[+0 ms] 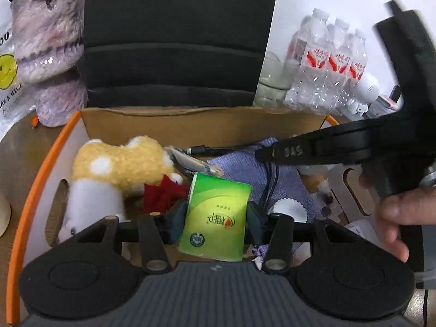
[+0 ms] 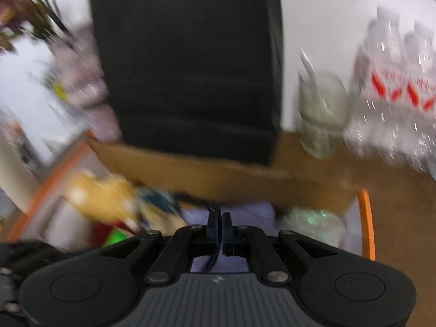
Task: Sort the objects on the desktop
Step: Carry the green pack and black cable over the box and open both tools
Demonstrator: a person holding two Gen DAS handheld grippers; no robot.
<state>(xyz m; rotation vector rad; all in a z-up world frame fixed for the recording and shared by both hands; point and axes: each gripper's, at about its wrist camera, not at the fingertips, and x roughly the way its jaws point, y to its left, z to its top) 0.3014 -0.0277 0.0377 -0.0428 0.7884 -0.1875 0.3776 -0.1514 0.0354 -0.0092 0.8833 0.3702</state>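
Note:
My left gripper (image 1: 216, 219) is shut on a green tissue pack (image 1: 216, 215) and holds it over a cardboard box with an orange rim (image 1: 35, 188). In the box lie a yellow and white plush toy (image 1: 114, 169), a red cloth piece (image 1: 163, 194), a purple towel (image 1: 245, 163) and a black cable (image 1: 269, 182). My right gripper (image 2: 220, 227) is shut on the black cable (image 2: 211, 261) above the purple towel (image 2: 245, 211). The right gripper also shows in the left wrist view (image 1: 272, 154) over the towel. The right wrist view is blurred.
A black chair back (image 1: 177, 38) stands behind the box. A pack of water bottles (image 1: 327, 62) and a glass jar (image 1: 275, 81) stand at the back right. A purple fuzzy wrapped bundle (image 1: 49, 54) and a smiley plastic bag (image 1: 6, 70) are at the left.

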